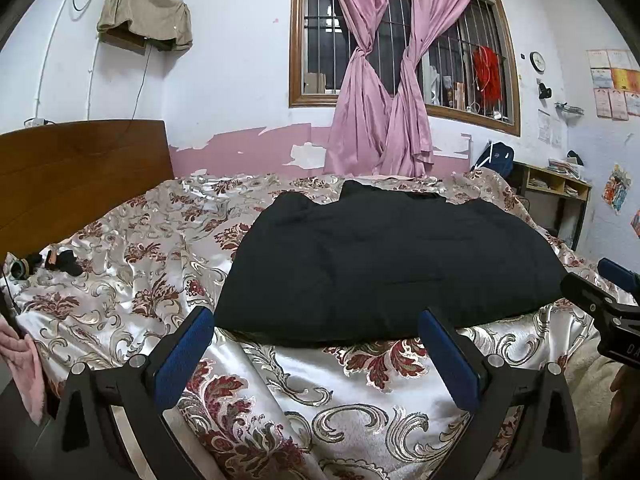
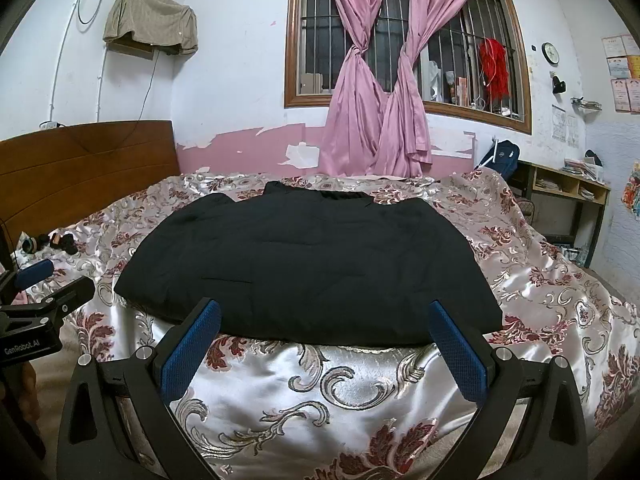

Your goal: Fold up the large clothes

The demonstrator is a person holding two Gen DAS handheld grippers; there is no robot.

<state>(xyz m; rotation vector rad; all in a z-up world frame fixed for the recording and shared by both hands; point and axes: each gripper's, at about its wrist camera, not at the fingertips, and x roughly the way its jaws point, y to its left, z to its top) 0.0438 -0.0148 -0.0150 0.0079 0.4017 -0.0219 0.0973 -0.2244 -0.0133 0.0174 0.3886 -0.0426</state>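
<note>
Broadly, the bed (image 1: 132,248) filled both of my views, spread with a shiny floral bedspread (image 2: 344,380) in cream and dark red that draped over the near edge. A wooden headboard (image 1: 80,168) stood at the bed's left end, and behind the far edge rose a white wall with peeling pink paint, a barred window (image 2: 460,40) and knotted pink curtains (image 1: 380,100). A beige cloth (image 2: 154,20) hung over a small wall shelf above the headboard.

I saw the black garment (image 1: 380,264) lying flat on the bedspread, its hem near the near edge and its collar toward the far edge. It looked padded (faint quilt lines crossed it).

My left gripper (image 1: 316,332) hovered at the near edge with its blue-padded fingers spread wide, holding nothing, just short of the hem's left part. My right gripper (image 2: 326,324) was the same: wide apart, empty, in front of the hem.

From the left wrist I could see the right gripper's tip at the frame's right edge, and a pink cloth (image 1: 24,368) at the bed's left corner. From the right wrist I saw the left gripper at the frame's left, plus more of the wooden desk (image 2: 568,184) beyond the bed's right end. Small dark items (image 2: 60,242) lay by the headboard; I could not tell what they were.
</note>
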